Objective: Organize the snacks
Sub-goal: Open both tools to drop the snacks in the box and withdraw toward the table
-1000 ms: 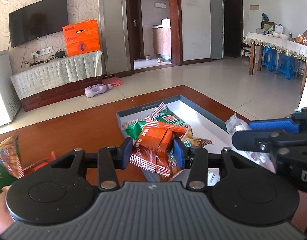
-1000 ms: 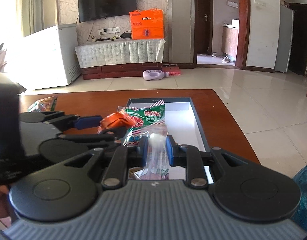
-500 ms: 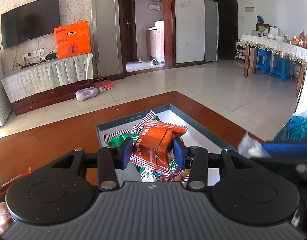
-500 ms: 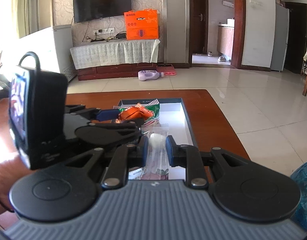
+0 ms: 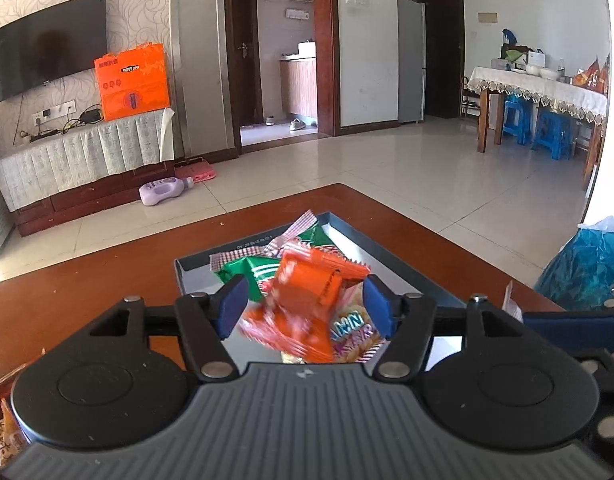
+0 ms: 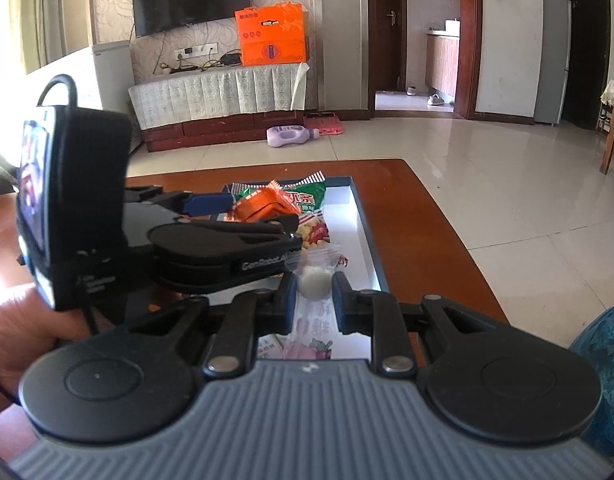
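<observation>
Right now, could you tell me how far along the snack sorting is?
Done: several packets lie in the box. In hand: the left gripper has just been opening, orange packet loose between its pads; the right gripper pinches a clear bag. Left: packets on the table.

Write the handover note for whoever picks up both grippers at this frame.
Left gripper: jaws just opened; the orange snack packet sits loose between them, over the grey box.
Right gripper: shut on a clear packet with a white round sweet, over the same box.
Done: green packets and others lie in the box.
Left: drop the clear packet; more snacks lie on the table's left.
</observation>
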`<state>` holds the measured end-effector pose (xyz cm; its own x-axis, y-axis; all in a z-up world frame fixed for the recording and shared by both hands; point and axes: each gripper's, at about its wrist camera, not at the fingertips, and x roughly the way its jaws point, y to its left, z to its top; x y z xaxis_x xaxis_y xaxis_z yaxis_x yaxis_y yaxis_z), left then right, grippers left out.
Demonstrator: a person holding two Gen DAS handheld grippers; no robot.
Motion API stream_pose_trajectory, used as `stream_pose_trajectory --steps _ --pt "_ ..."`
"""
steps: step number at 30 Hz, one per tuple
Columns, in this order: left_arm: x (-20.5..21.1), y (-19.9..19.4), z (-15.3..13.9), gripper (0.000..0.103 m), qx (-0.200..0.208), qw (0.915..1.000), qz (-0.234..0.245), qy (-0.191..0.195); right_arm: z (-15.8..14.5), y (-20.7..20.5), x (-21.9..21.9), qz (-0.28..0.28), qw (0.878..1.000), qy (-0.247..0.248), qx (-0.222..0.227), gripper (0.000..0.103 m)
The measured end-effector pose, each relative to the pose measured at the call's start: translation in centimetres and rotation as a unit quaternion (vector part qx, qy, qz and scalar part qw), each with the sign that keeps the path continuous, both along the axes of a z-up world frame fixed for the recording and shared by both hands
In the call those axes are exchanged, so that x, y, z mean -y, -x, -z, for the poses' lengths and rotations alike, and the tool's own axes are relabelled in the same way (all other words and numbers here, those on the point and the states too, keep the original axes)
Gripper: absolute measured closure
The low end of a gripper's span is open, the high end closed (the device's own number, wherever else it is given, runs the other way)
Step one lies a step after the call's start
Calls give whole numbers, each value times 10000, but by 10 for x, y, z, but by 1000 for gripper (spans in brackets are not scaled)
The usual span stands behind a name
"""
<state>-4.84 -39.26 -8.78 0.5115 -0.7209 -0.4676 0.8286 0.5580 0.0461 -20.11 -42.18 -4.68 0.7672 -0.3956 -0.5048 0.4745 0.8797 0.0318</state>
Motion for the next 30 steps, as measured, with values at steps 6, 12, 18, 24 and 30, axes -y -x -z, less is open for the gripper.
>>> stream_pose_trajectory --steps 6,12,18,24,30 --pt "-24 4 -5 27 70 9999 25 79 0 -3 4 23 10000 -53 7 80" --pt "-48 11 -7 26 200 9997 107 -18 2 -4 7 109 9999 -99 56 80" --pt "-75 20 -2 26 255 9993 201 -163 5 -10 7 123 9998 -133 72 80" --pt "-99 34 5 23 286 9992 142 -234 10 -19 5 66 9998 -204 35 80" --pt "-117 42 7 23 332 9990 114 -264 12 -28 1 49 9997 -225 19 80"
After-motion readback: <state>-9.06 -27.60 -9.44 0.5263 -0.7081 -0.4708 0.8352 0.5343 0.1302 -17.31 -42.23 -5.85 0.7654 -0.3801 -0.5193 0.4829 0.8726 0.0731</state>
